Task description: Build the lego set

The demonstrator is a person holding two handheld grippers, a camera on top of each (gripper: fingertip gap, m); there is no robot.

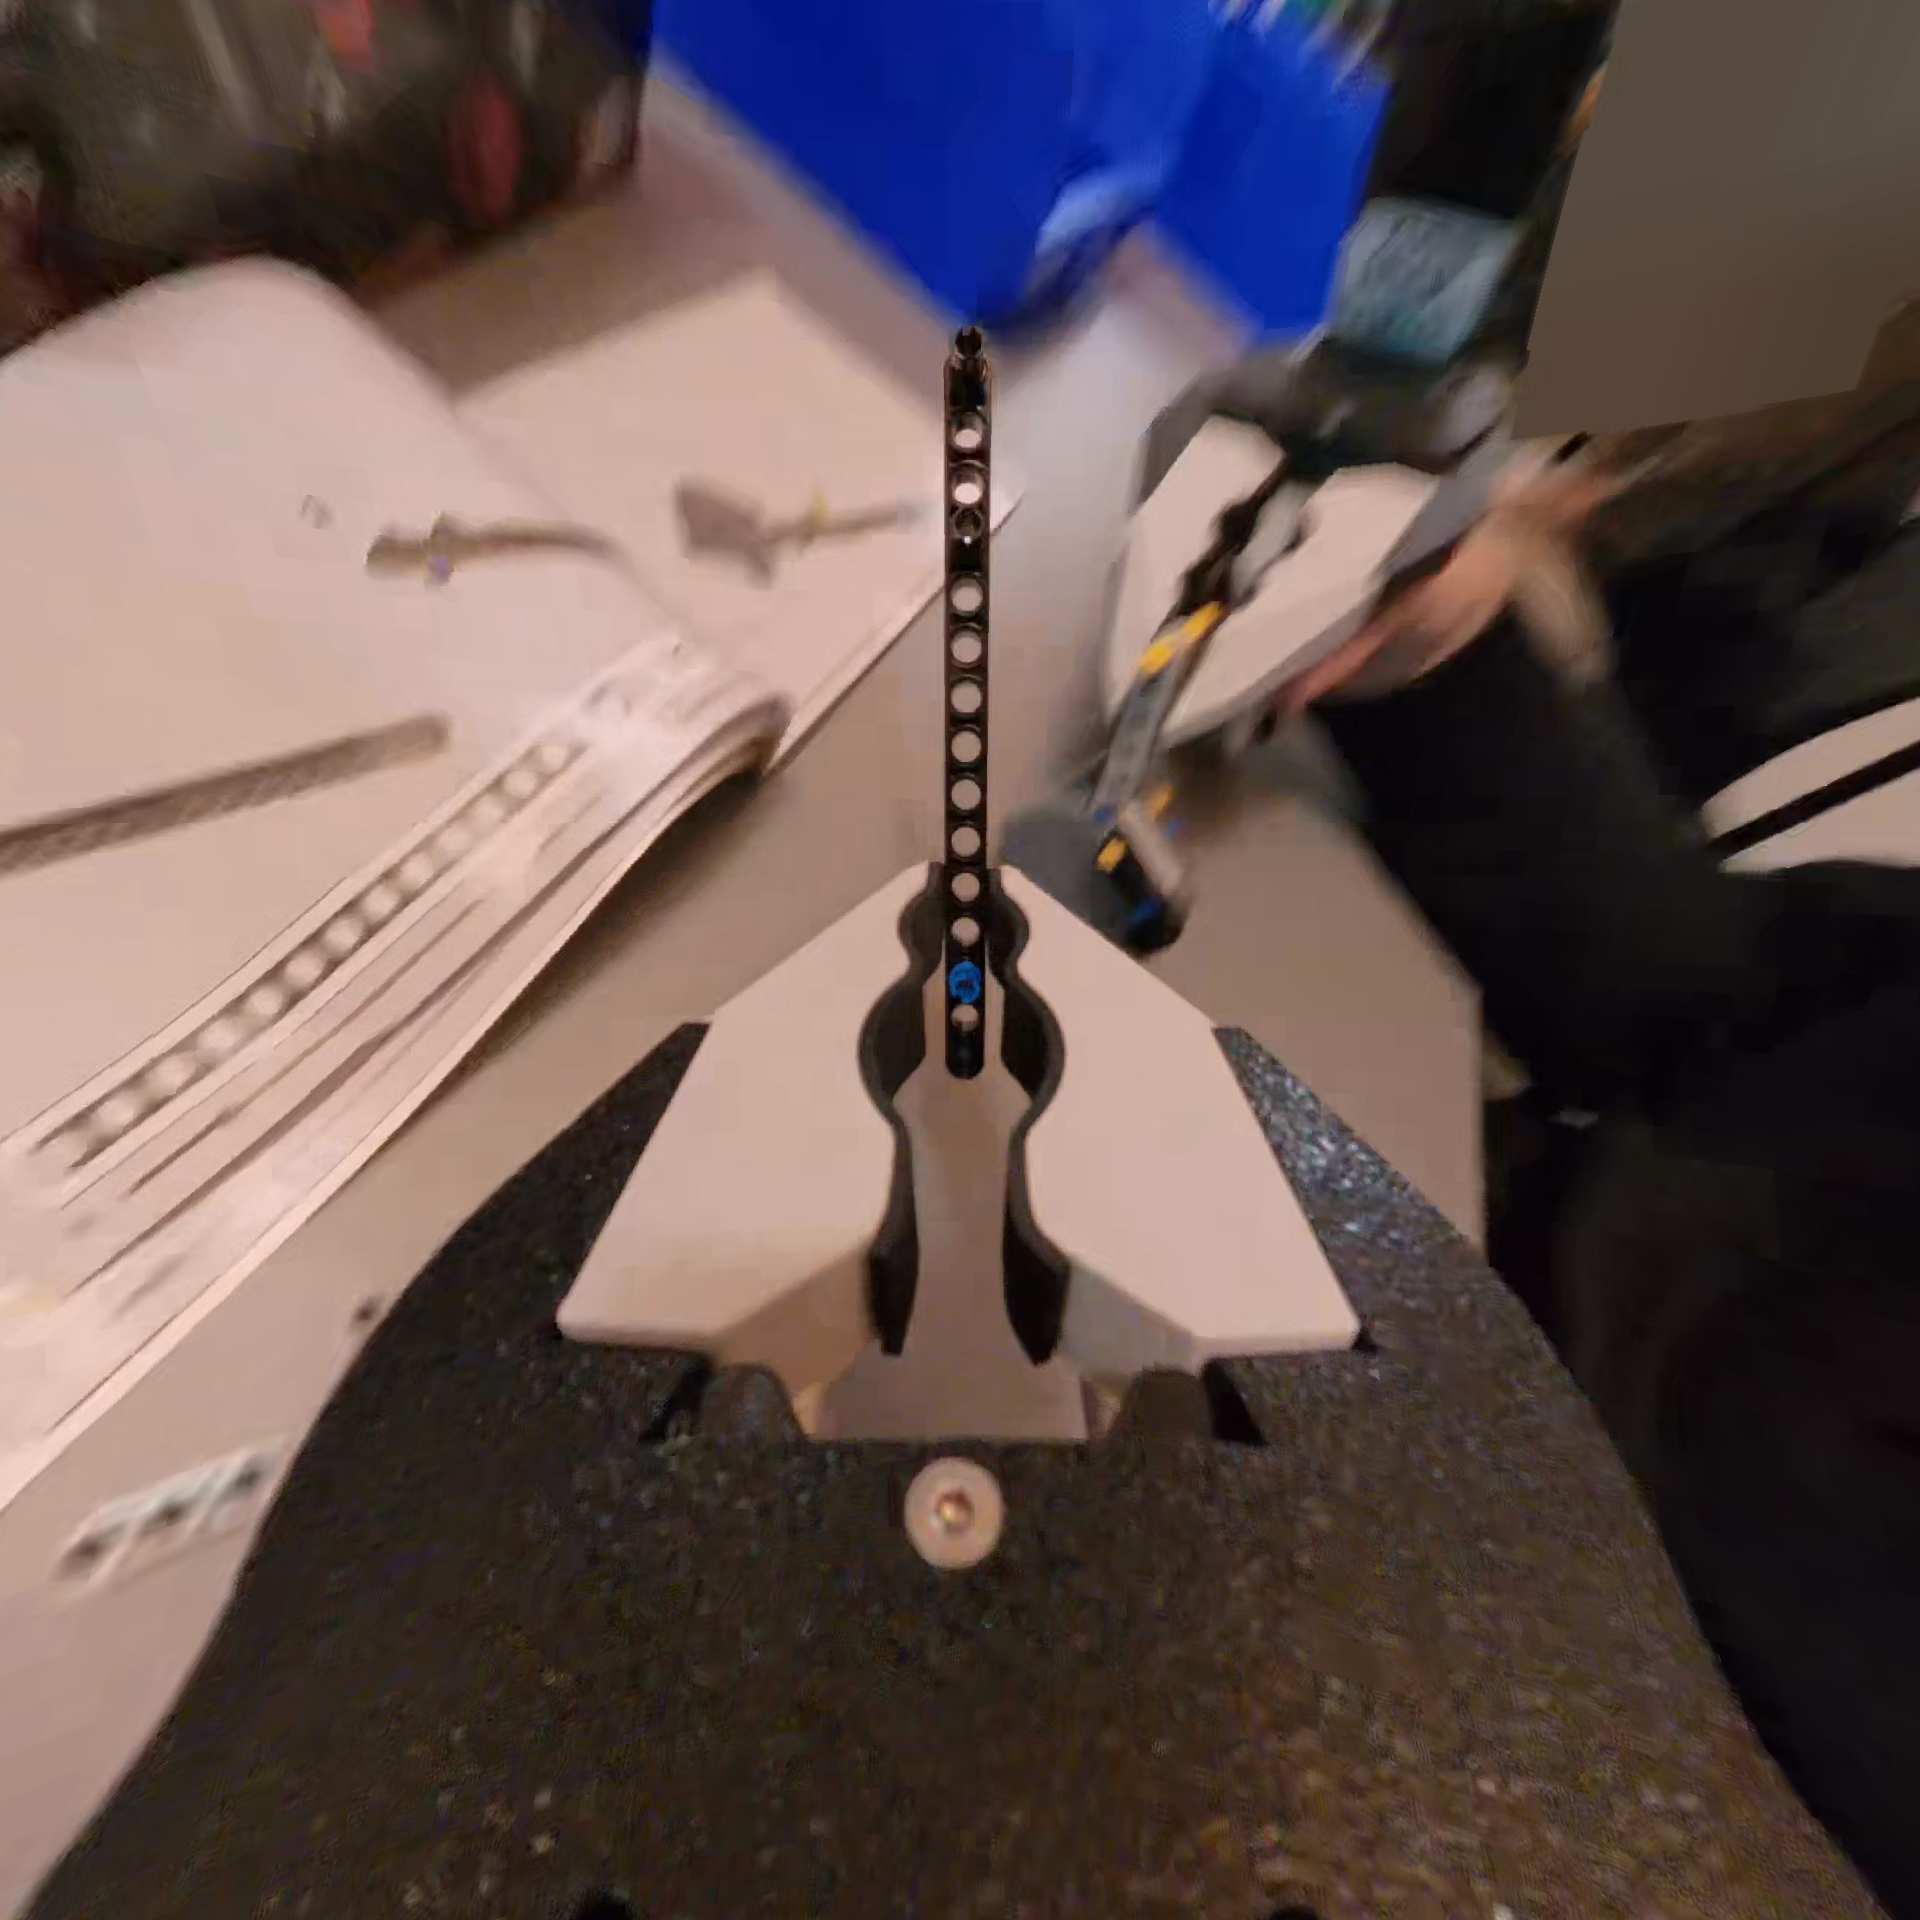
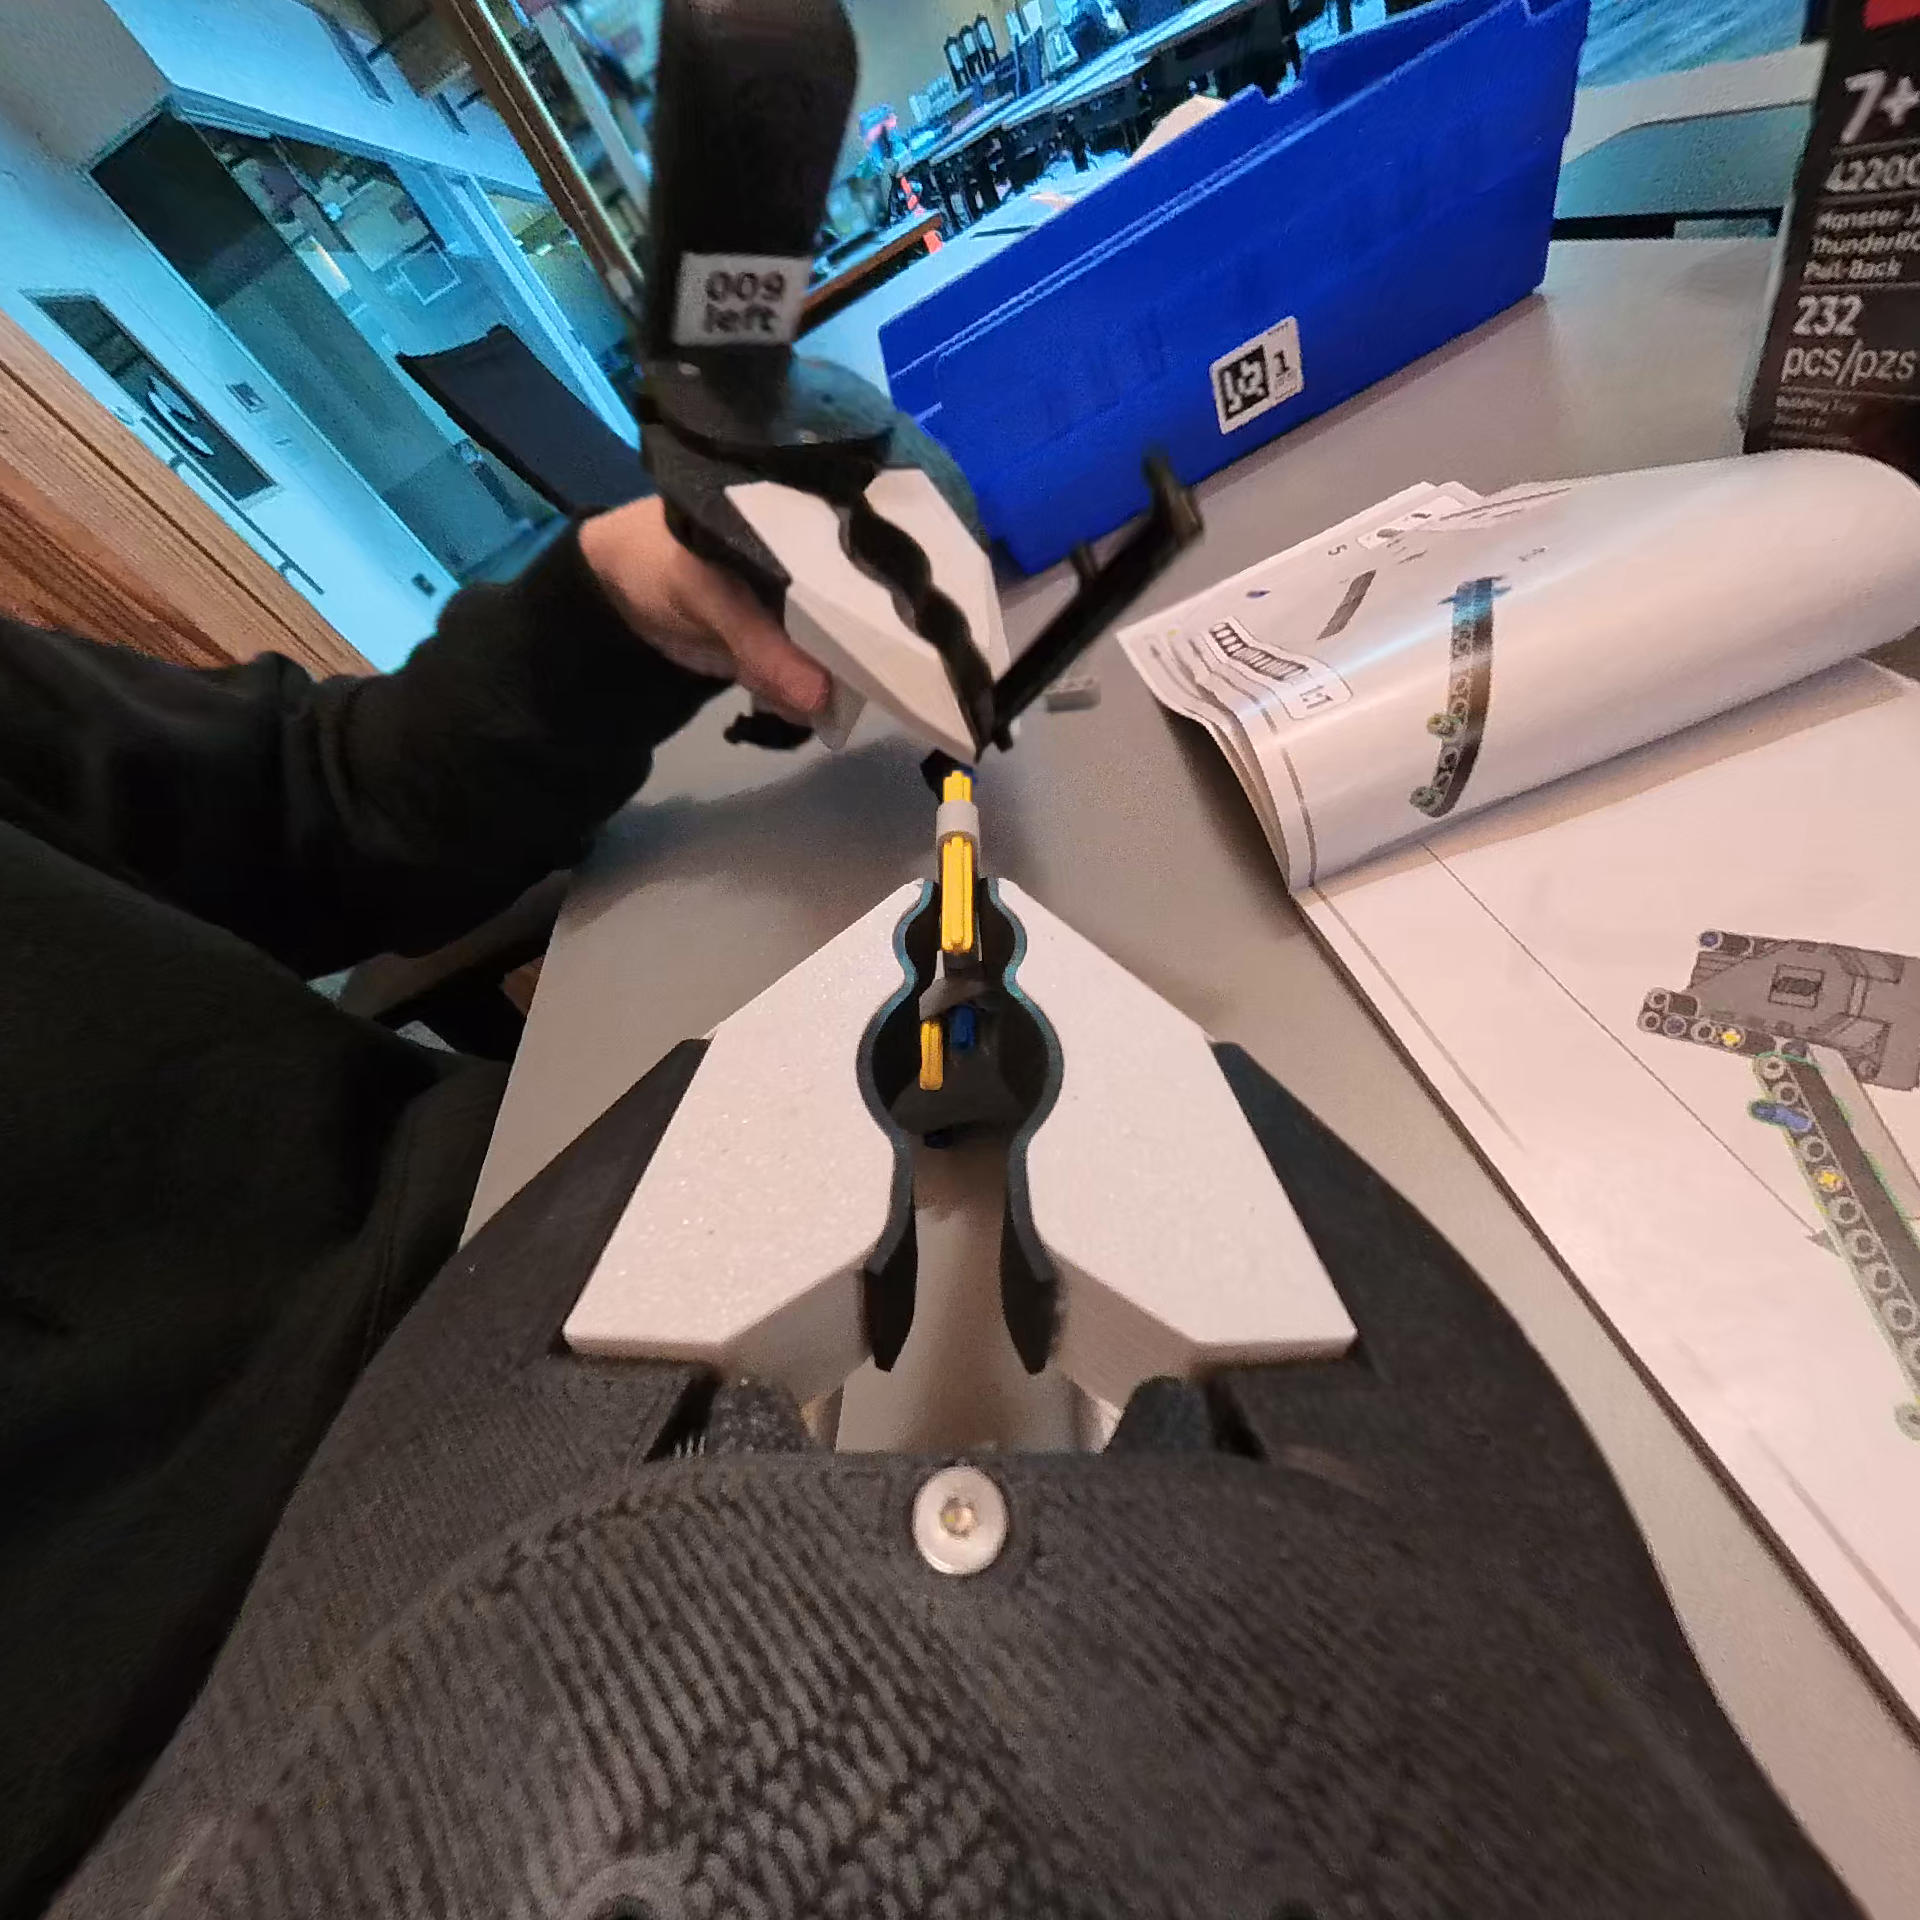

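- Left wrist view: we see a long black holed beam (image 1: 966, 717) pinched near its lower end by the left gripper (image 1: 964, 935). Long axis runs straight ahead along the fingers, toward 12 o'clock, far tip against the blue bin (image 1: 987, 156). A blue pin (image 1: 964, 978) sits in a hole near the held end.
- Jaws nearly closed, clamped on the beam's flat sides.
- Right wrist view: right gripper (image 2: 958, 914) holds a small sub-assembly (image 2: 956, 904), yellow axle with a grey bush and a dark block behind. It also points to 12 o'clock, out past the fingertips. Jaws closed tight on it.
- There the left gripper comes in from 11 o'clock, tips angled down toward 5 o'clock, just short of the axle's far end; we cannot tell whether they touch. A hand (image 2: 696, 613) in a dark sleeve grips its handle.
- Open instruction booklet (image 2: 1621, 935) lies on the surface (image 2: 1143, 935) at 3 o'clock; blue bin at 1 o'clock.
- Left view heavily blurred around the beam.
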